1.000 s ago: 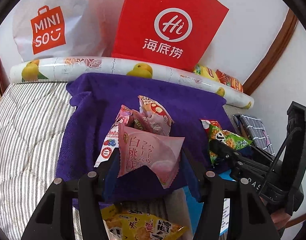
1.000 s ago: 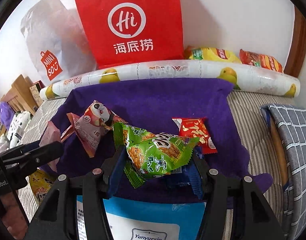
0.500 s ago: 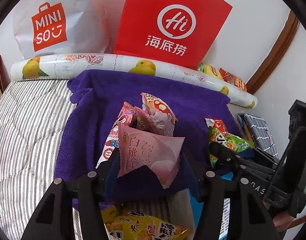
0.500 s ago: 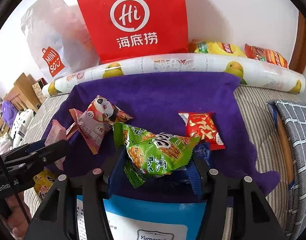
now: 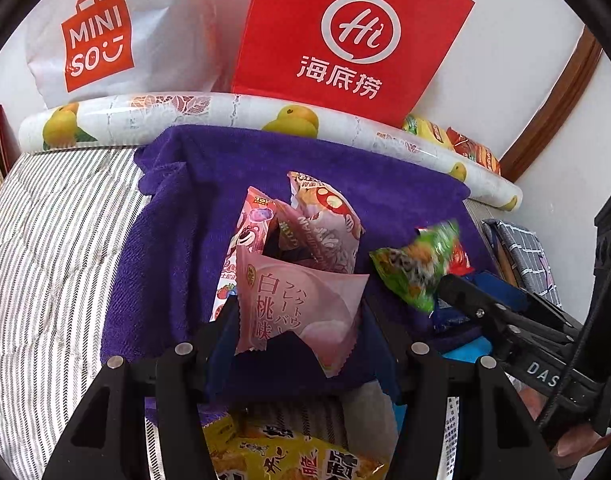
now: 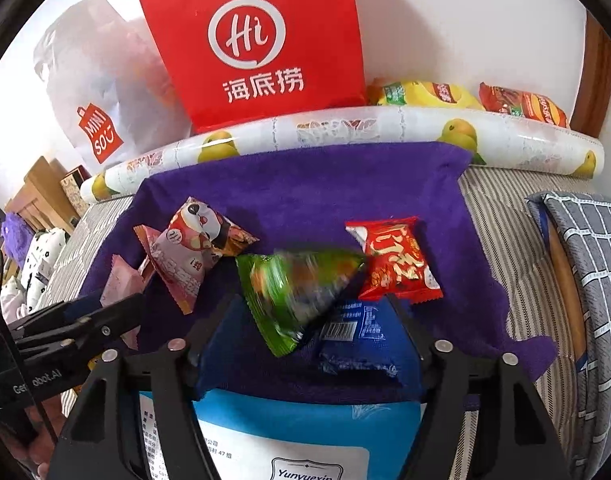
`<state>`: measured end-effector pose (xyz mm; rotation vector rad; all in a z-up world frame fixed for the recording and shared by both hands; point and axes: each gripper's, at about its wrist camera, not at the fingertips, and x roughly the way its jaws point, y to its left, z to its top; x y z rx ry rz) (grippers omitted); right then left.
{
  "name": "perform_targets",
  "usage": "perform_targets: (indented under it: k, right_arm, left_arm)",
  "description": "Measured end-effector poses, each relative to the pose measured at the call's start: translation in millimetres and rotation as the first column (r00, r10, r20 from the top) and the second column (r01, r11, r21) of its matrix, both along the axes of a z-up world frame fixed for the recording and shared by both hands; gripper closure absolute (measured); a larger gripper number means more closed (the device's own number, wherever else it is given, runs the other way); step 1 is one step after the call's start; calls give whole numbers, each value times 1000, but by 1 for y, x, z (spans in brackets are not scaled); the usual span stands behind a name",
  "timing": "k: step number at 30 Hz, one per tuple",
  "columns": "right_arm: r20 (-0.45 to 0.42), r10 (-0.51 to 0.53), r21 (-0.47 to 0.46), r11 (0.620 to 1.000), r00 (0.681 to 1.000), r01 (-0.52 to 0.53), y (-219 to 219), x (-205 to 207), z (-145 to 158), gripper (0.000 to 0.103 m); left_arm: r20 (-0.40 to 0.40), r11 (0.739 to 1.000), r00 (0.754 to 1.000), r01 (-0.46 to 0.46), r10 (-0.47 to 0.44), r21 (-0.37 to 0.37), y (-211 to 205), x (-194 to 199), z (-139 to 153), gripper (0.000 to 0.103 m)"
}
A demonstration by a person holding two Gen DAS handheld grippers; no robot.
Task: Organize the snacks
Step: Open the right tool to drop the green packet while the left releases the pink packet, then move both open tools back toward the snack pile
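Observation:
My left gripper (image 5: 301, 316) is shut on a pale pink peach-flavour packet (image 5: 301, 308), held above the purple towel (image 5: 185, 220). Behind it lie a pink bear packet (image 5: 249, 240) and a panda packet (image 5: 325, 224). My right gripper (image 6: 313, 312) is open; a green snack packet (image 6: 297, 292) is blurred between its fingers, dropping free onto the towel (image 6: 305, 184) beside a red packet (image 6: 393, 264) and over a dark blue packet (image 6: 357, 336). The green packet also shows in the left wrist view (image 5: 421, 264).
A red Hi bag (image 6: 253, 40) and a white Miniso bag (image 5: 101, 40) stand against the wall behind a fruit-print roll (image 6: 385, 132). Yellow (image 6: 425, 94) and orange (image 6: 521, 108) packets lie behind the roll. A blue box (image 6: 305, 420) and a yellow packet (image 5: 289, 456) lie near me.
My right gripper has opened and the green packet is slipping out, tilting and blurred. The left gripper still holds the pink packet, almost unmoved.

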<state>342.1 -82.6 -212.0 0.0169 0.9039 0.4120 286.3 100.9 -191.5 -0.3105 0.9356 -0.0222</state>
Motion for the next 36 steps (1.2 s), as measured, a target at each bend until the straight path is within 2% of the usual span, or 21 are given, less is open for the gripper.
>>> perform_targets:
  k: [2,8,14,20,23,27,29,36]
  right_arm:
    - [4,-5,2,1000,1000,5,-1,0,1,27]
    - [8,-7,3,1000,1000,7,-2,0,2,27]
    - [12,-3,0,1000,1000,3,-1,-1,3,27]
    - [18,3,-6,1000,1000,-3,1,-3,3,27]
    - [20,2,-3,1000,1000,-2,0,-3,3,27]
    - [31,-2,4,1000,1000,2,-1,-5,6,27]
    - [43,2,11,1000,999,-2,-2,-7,9,27]
    - [171,23,-7,1000,985,-22,1,-26,30,27]
  left_arm:
    - [1,1000,1000,1,-1,1,0,0,0,46]
    - [-17,1000,1000,-4,4,-9,2,2,-2,44]
    - [-17,999,1000,-7,6,-44,5,2,-1,37]
    - [57,997,998,-26,30,-70,8,-6,10,28]
    - [87,997,995,-31,37,-71,11,-9,16,26]
    - [81,996,996,-20,27,-89,14,-8,17,26]
    - [81,996,996,-14,21,-93,13,-9,17,26]
    - [123,998,992,2,6,-66,10,-15,27,26]
